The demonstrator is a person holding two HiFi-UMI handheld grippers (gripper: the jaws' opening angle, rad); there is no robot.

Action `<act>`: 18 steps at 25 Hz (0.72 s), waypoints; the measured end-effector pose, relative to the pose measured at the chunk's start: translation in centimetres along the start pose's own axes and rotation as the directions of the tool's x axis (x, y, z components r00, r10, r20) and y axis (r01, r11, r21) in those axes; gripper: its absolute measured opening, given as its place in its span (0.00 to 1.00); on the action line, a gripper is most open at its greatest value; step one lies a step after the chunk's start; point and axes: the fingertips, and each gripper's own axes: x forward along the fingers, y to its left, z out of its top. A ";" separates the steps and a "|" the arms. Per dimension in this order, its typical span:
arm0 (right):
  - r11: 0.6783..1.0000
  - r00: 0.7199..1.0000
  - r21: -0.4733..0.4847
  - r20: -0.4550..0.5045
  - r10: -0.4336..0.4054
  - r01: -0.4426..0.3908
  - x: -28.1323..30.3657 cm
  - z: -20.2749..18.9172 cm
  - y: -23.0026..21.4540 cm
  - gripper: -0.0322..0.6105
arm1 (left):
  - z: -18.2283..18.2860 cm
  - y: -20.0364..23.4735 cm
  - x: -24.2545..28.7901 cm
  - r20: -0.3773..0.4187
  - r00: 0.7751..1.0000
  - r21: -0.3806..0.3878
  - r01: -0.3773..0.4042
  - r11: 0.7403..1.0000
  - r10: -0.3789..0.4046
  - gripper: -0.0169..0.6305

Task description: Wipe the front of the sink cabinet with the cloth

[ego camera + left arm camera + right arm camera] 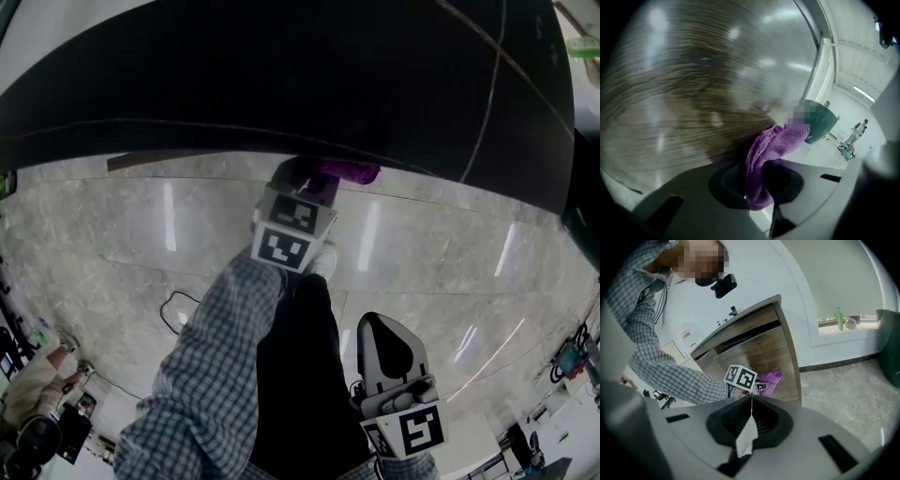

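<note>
A purple cloth (pixel 764 154) is pinched between the jaws of my left gripper (pixel 761 183). Its free end lies against the wood-grain front of the sink cabinet (pixel 693 93). In the right gripper view the cloth (pixel 770 379) sits low on the cabinet door (pixel 764 350), near its right edge, beside the left gripper's marker cube (pixel 740 377). From the head view the left gripper (pixel 305 178) reaches under the black countertop (pixel 281 84) with the cloth (pixel 349 172). My right gripper (pixel 380 328) hangs back over the floor, shut and holding nothing.
Grey marble floor (pixel 141 234) runs below the cabinet, with a dark cable (pixel 173 305) lying on it. A green bottle (pixel 839 317) stands on a window ledge at the far wall. A dark green bin (pixel 888 338) stands at the right.
</note>
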 end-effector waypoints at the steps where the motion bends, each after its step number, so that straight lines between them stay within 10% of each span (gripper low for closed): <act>1: 1.000 1.000 -0.008 -0.002 0.010 -0.010 0.2 0.0 0.3 0.08 | -0.2 0.6 -0.4 0.005 1.000 -0.019 -0.010 1.000 0.010 0.13; 18: 0.990 0.993 -0.094 -0.048 0.105 -0.109 3.7 0.3 4.6 0.08 | -5.6 12.2 -8.6 -0.011 0.980 -0.145 -0.199 0.969 0.200 0.13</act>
